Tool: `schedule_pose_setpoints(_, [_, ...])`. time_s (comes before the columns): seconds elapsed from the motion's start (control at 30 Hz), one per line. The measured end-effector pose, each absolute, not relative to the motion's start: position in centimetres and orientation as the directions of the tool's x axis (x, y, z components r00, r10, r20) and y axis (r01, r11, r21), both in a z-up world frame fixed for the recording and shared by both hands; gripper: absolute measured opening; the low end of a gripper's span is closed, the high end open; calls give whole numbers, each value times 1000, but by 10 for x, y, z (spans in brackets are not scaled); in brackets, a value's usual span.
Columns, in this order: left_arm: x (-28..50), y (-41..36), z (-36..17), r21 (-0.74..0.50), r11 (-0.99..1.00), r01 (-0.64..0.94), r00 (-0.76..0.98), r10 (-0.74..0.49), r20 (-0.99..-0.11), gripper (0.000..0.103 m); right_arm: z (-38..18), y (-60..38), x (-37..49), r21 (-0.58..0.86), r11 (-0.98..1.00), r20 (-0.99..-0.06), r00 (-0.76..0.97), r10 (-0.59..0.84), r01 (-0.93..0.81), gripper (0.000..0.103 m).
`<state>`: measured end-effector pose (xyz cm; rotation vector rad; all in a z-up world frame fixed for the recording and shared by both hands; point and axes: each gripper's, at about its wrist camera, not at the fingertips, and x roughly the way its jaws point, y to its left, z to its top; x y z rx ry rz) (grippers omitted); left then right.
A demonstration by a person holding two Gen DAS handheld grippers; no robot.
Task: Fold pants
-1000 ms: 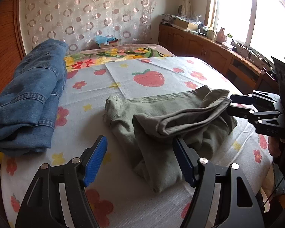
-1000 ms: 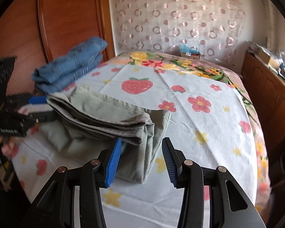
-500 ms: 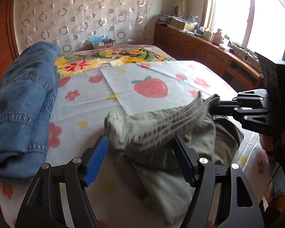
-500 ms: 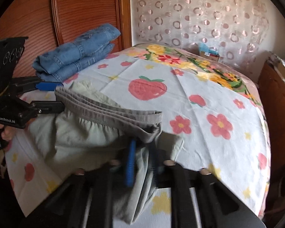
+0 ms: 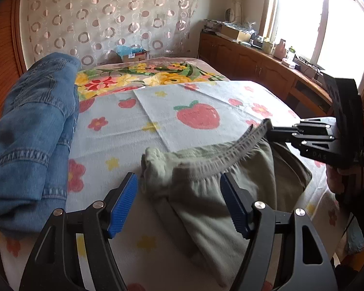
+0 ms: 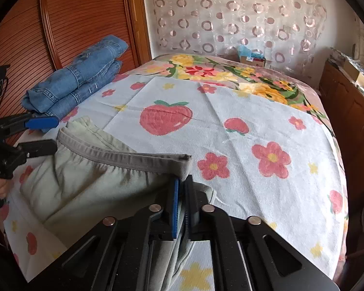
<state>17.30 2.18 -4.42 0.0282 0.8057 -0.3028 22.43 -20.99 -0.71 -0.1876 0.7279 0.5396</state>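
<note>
— Bedroom, is it? What's the surface?

— Yes, a bed (image 6: 267, 126) under a pale sheet printed with strawberries and flowers, a circle-patterned curtain (image 5: 109, 19) across the back and a bright window (image 5: 315, 17) at upper right of the left wrist view.

— Where are the pants?

— The green pants (image 6: 85, 181) lie bunched at lower left of the right wrist view, and at lower centre of the left one (image 5: 218, 194). Their grey waistband (image 6: 133, 157) is lifted off the sheet, stretched in a band between the two tools.

— And the right gripper?

— The right gripper (image 6: 180, 194) has its blue pads pressed together on one end of the waistband, cloth trailing down between the fingers. In the left view it reaches in from the right edge (image 5: 274, 129), tips at the band's end.

— The left one?

— The left gripper (image 5: 179, 194) is spread wide, pads either side of the bunched fabric, pinching nothing. In the right view it sits at the left edge (image 6: 48, 133), fingers apart at the waistband's other end.

— Anything else?

— Folded blue jeans (image 5: 29, 126) stacked at the left of the bed.
</note>
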Motion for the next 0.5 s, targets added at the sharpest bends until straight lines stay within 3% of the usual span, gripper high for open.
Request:
schedule_pose_setpoints(0.1, [161,22,-45,-100,957,273,647,-259,-717,72,1,-215,203,18,854,-661,635,401,-520,21])
schedule_pose_setpoints(0.5, [110,15,-59,-115,949,293,623,-280,-730,72,-4,-252,131,75,866,-673,616,410,-495,22])
